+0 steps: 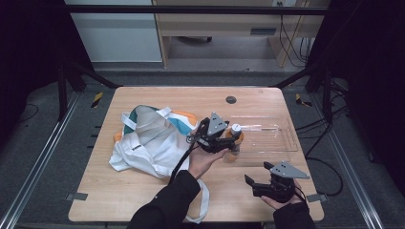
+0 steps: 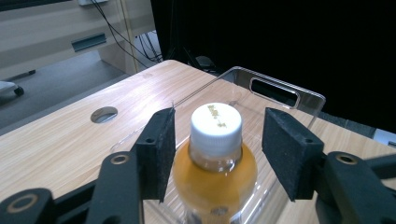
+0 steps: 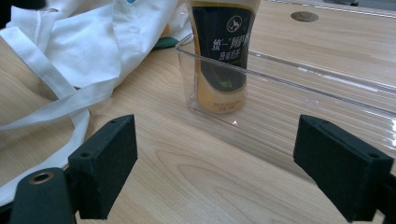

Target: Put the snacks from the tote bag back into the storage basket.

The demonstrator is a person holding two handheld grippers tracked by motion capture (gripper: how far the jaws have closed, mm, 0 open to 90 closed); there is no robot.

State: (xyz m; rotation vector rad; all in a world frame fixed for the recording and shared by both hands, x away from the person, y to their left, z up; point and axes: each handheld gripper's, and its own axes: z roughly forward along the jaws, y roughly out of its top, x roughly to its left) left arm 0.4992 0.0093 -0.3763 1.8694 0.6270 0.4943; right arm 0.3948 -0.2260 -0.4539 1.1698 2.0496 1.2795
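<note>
1. Black foam pads (image 2: 159, 149) of the left gripper (image 2: 217, 154) stand to either side of the bottle (image 2: 215, 172), with a clear gap between each pad and the bottle's neck; the jaws are spread wide and grip nothing.
2. That bottle, filled with orange drink and closed by a white cap (image 2: 216, 122), stands upright between the open jaws, inside the near left corner of the clear tray (image 2: 280, 93).
3. From above, the left gripper (image 1: 228, 139) hangs over the bottle (image 1: 236, 131) at the tray's left end, the hand (image 1: 203, 160) beneath it reaching in from the near edge of the desk (image 1: 143, 191).
4. Jaws of the right gripper (image 3: 231, 168) are also spread wide with nothing between them, only bare desk; the bottle (image 3: 222, 56) stands well ahead of them, behind the tray's (image 3: 303, 88) near wall, its dark label facing this gripper.
5. Seen from above, the right gripper (image 1: 255, 177) sits near the desk's front edge, on the near side of the tray (image 1: 282, 143) and apart from it.
6. Left of the tray lies a crumpled white bag (image 1: 148, 140) with teal and orange trim, one strap trailing towards the desk's front edge.
7. Beyond the tray, a round cable hole (image 1: 230, 99) sits in the desk.
</note>
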